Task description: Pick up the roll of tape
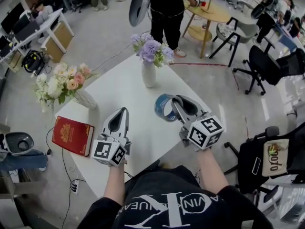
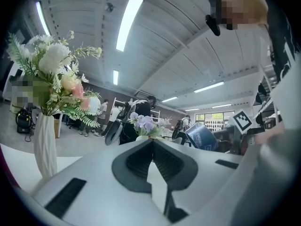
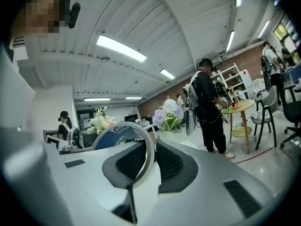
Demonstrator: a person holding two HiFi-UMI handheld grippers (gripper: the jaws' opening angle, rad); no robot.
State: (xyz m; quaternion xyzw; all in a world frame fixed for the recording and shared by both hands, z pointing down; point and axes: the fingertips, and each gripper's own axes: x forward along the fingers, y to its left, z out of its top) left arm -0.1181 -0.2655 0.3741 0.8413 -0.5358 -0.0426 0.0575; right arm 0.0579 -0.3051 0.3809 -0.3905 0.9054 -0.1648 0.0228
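The roll of tape (image 1: 163, 108) is blue with a pale rim and hangs above the white table (image 1: 124, 87), its wall pinched edge-on in my right gripper (image 1: 175, 100). In the right gripper view the roll (image 3: 117, 134) stands upright between the jaws of the right gripper (image 3: 149, 146), which are shut on its wall. My left gripper (image 1: 125, 110) floats beside it to the left, jaws together and holding nothing. The left gripper view shows its own closed tips (image 2: 151, 142) and the held roll (image 2: 203, 136) off to the right.
A white vase of purple flowers (image 1: 149, 61) stands at the table's far middle, and a vase of pink and white flowers (image 1: 66, 87) at its left edge. A red book (image 1: 72, 135) lies at the near left corner. A person (image 1: 167, 13) stands beyond the table; office chairs (image 1: 267, 66) stand at the right.
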